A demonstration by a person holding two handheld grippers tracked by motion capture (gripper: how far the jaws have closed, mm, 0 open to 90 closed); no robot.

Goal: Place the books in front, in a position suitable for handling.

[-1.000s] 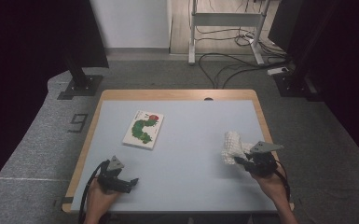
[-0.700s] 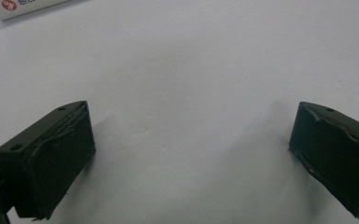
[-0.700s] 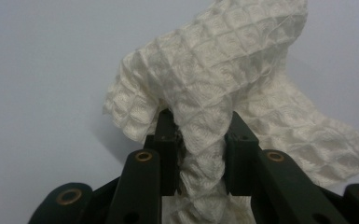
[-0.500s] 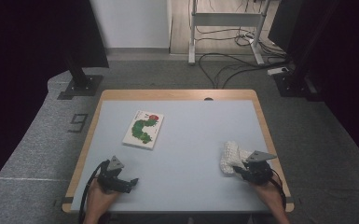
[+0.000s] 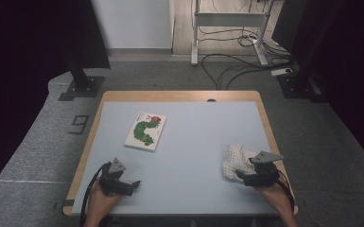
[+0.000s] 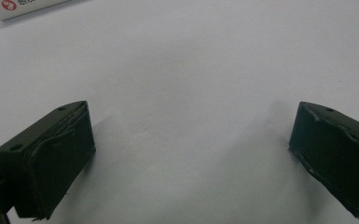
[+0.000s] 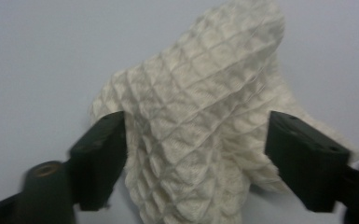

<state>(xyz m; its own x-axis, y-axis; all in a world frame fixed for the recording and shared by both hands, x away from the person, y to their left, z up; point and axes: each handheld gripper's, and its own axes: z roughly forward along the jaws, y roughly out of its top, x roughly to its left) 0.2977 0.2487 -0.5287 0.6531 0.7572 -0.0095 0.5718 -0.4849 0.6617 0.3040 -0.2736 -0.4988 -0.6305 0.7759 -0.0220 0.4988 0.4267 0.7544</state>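
A white waffle-weave cloth lies crumpled on the pale blue table near the front right. My right gripper points at it from the right. In the right gripper view the cloth bulges up between the jaws of the right gripper. These jaws have just been opening and stand open, with the right jaw clear of the fabric. My left gripper rests at the front left, and in its own view the left gripper is open over bare table.
A thin picture book with a green caterpillar lies left of centre; its corner peeks in at the top of the left gripper view. The wooden table edge frames the top. Cables and stand bases lie on the floor beyond.
The right gripper's jaws have opened around the cloth. The right hand and the cloth shifted a little toward the near edge. The left hand stayed put.
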